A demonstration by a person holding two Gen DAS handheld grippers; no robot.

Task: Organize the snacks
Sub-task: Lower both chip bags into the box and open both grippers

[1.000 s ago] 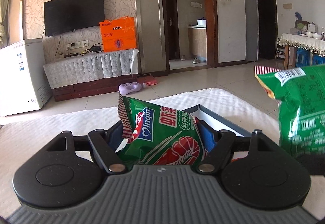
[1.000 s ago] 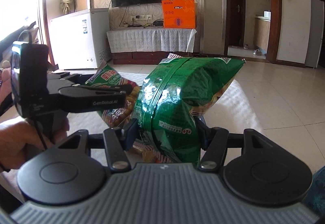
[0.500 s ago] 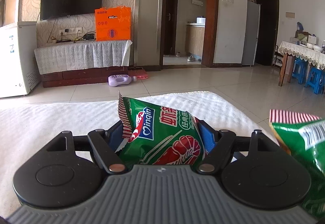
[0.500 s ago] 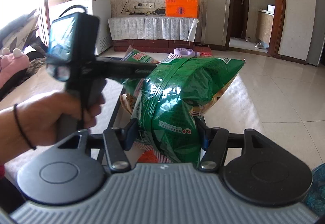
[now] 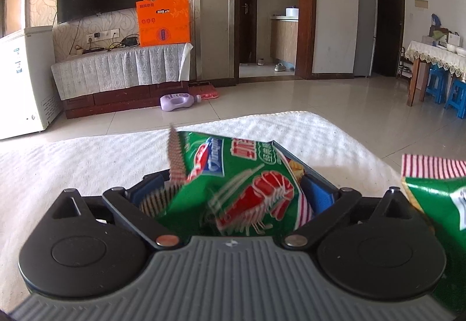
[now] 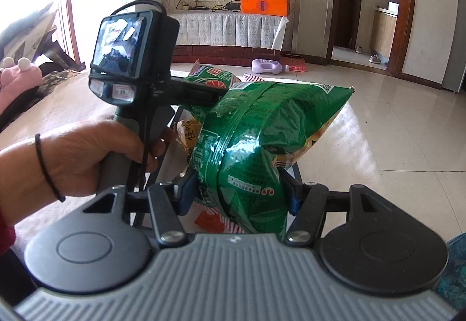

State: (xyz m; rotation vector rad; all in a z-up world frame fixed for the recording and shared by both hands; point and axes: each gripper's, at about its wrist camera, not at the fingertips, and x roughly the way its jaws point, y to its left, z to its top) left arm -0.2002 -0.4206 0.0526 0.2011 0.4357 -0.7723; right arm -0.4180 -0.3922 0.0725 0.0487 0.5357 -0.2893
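Note:
My left gripper (image 5: 233, 195) is shut on a green shrimp-cracker bag (image 5: 233, 190) with a red prawn picture; the bag looks blurred and tilted over a dark blue box (image 5: 314, 184) on the white cloth. My right gripper (image 6: 238, 192) is shut on a second, bigger green snack bag (image 6: 271, 146), held up just right of the left one; its striped top edge shows in the left wrist view (image 5: 434, 190). The left gripper's body and the hand holding it (image 6: 128, 82) sit close on the left in the right wrist view, with the shrimp bag (image 6: 209, 79) beyond it.
The white textured cloth (image 5: 87, 163) covers the table, whose far edge drops to a tiled floor. Other snack packets (image 6: 189, 134) lie in the box under the bags. A purple bottle (image 5: 177, 101) lies on the floor by the TV cabinet.
The shrimp bag has tilted and dropped lower between the left fingers toward the box. The left gripper moved nearer to the right one. The right bag stays held.

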